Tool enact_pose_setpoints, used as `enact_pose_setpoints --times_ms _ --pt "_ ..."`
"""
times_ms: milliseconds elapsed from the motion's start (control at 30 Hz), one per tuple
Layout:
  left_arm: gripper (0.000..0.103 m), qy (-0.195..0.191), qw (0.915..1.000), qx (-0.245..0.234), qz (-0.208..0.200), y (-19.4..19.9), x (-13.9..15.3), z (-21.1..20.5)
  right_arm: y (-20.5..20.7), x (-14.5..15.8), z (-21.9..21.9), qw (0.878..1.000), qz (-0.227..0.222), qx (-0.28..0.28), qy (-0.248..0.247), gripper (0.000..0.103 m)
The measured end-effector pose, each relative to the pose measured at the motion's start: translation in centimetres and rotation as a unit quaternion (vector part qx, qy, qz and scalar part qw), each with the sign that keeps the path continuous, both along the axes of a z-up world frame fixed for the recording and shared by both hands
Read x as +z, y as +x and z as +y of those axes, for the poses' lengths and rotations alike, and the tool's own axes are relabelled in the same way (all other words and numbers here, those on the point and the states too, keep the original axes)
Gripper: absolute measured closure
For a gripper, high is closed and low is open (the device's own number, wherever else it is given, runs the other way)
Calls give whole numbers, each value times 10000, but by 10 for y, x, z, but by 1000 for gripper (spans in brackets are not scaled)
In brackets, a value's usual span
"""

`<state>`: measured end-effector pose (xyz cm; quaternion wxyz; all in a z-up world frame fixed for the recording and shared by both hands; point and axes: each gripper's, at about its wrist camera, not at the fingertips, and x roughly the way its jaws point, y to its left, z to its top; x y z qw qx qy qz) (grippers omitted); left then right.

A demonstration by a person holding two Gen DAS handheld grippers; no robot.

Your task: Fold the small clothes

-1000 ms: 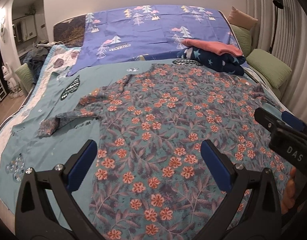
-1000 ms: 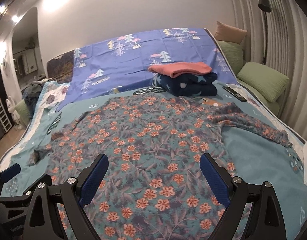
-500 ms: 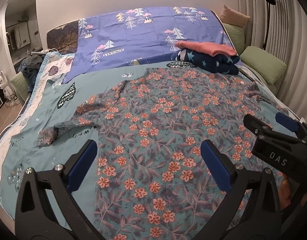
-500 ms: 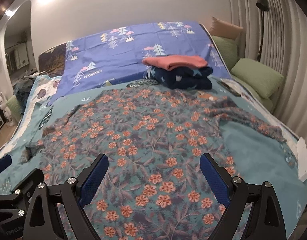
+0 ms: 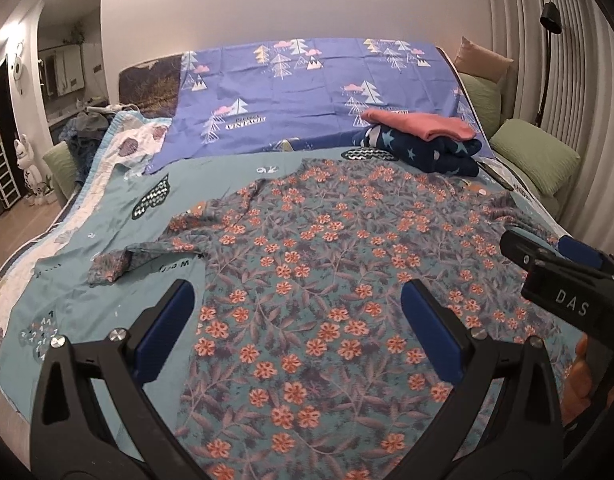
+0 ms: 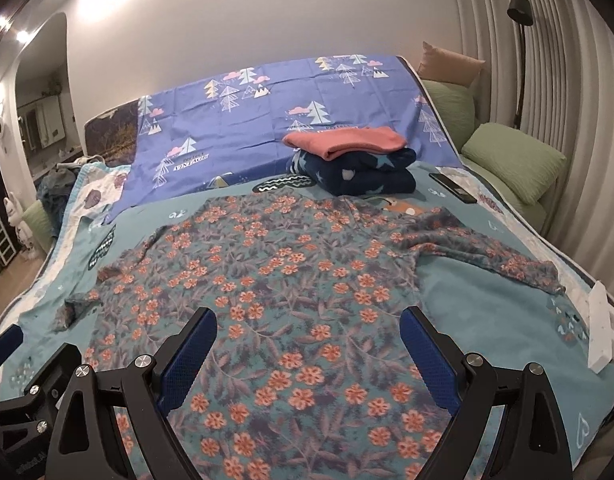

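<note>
A teal long-sleeved shirt with orange flowers [image 5: 327,264] lies spread flat on the bed, hem toward me, sleeves out to both sides; it also shows in the right wrist view [image 6: 291,280]. My left gripper [image 5: 299,320] is open and empty above the shirt's lower left part. My right gripper [image 6: 307,344] is open and empty above the lower middle of the shirt, and it shows at the right edge of the left wrist view [image 5: 563,276]. Neither gripper touches the cloth.
A folded stack, pink garment [image 6: 343,142] on a navy star-print one [image 6: 363,174], sits behind the shirt. A purple tree-print sheet [image 6: 267,112] covers the back. Green pillows [image 6: 515,160] lie right, a dark remote [image 6: 453,187] and a white power strip [image 6: 601,332] near the right edge.
Both grippers have pulled back and risen slightly above the shirt, showing more of the bed. The shirt has not moved. Both grippers stay open.
</note>
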<state>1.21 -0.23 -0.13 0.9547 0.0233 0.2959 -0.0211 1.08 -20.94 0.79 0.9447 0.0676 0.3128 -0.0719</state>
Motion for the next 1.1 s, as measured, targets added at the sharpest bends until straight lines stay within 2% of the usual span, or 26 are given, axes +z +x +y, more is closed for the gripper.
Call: enact_pose_setpoints --times_ms 133,467,733,933,1100 --pt "0 19 9998 84 -202 -11 7 -10 -9 5 -8 9999 -71 102 -53 8" --pt "0 234 9970 702 -217 -9 8 -28 -9 7 -21 9978 -135 640 62 8" --pt "0 291 9967 731 -195 11 6 -48 11 3 -37 9966 -106 789 219 8" --pt "0 355 9947 962 -63 19 -3 -57 21 -1 -45 9961 -18 868 176 8" --pt "0 301 9953 925 -32 24 -5 -60 25 -6 -46 9948 132 993 167 8"
